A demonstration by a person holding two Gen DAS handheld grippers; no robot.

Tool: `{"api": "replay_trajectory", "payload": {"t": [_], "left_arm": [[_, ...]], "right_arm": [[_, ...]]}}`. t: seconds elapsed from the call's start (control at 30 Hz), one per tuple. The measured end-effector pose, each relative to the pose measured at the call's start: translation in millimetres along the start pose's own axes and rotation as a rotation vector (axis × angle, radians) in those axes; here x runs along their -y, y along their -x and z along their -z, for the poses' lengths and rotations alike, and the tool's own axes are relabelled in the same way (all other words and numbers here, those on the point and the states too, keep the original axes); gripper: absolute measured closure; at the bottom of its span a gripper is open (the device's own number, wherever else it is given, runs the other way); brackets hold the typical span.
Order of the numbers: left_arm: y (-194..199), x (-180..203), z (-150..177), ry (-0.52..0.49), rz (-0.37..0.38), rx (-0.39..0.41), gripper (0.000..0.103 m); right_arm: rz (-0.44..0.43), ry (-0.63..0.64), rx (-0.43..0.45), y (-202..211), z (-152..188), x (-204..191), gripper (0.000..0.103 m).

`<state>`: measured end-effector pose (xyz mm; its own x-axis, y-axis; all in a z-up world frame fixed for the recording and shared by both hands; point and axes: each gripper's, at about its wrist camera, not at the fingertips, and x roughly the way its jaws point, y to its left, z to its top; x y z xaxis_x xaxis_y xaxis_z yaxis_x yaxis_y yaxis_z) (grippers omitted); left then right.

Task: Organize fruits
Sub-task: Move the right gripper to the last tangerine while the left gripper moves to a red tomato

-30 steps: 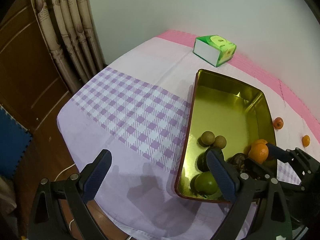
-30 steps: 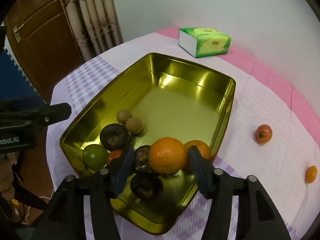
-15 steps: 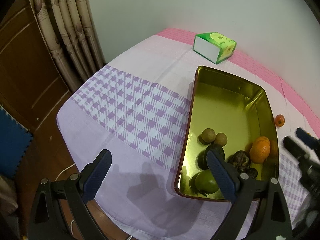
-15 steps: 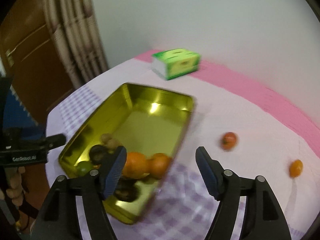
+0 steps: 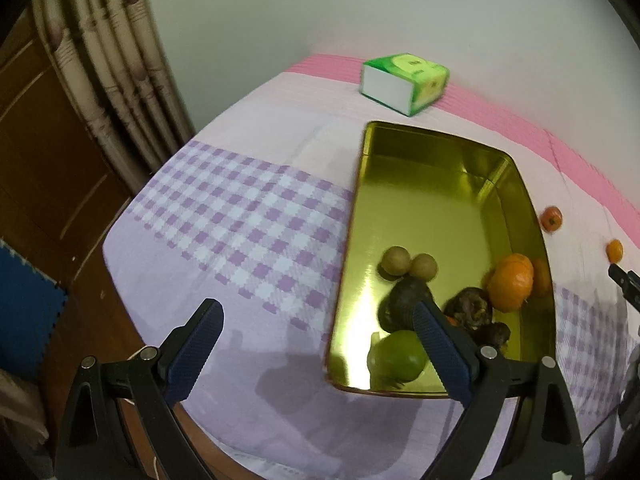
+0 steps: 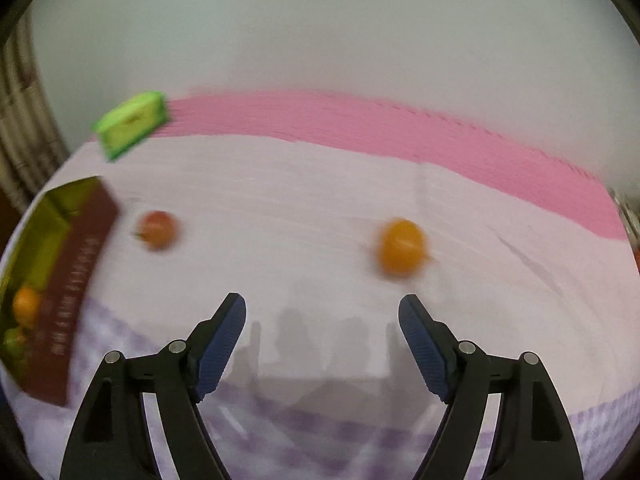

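Right tool (image 6: 322, 344) opening, nothing between its jaws — the view is blurred, tin (image 6: 76, 280) cut off. Left tool (image 5: 316, 344) wide open, empty — hiding part of green fruit (image 5: 394, 354).

tissue box (image 5: 404, 82): green printing with a pale round design on its top, in the left wrist view; no word or letter on it can be made out.
tissue box, right wrist view (image 6: 130, 126): a blurred green shape, nothing legible.
tin tray (image 6: 76, 280): its dark red outer wall carries two rows of pale characters running along its length, in the right wrist view; motion blur smears them past reading.
tin tray, left wrist view (image 5: 444, 184): only the bare gold inside shows, with no marking on it.
readable text overall: none.
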<state>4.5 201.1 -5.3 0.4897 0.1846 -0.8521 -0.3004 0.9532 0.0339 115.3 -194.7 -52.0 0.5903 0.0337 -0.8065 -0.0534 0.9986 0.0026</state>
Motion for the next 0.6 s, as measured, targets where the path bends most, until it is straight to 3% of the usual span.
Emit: {"api": "replay_trajectory", "payload": {"t": [0.2,0.6], "left_arm": [[10,26,-7,-0.074,0.031,0.030,0.009],[12,122,-39,-0.231,0.113,0.040,0.009]], "right_arm": [[0.047,-0.037,-0.031,-26,5,39,0.024],[0.015,-0.012,-0.020,-49,-10,57,0.001]]}}
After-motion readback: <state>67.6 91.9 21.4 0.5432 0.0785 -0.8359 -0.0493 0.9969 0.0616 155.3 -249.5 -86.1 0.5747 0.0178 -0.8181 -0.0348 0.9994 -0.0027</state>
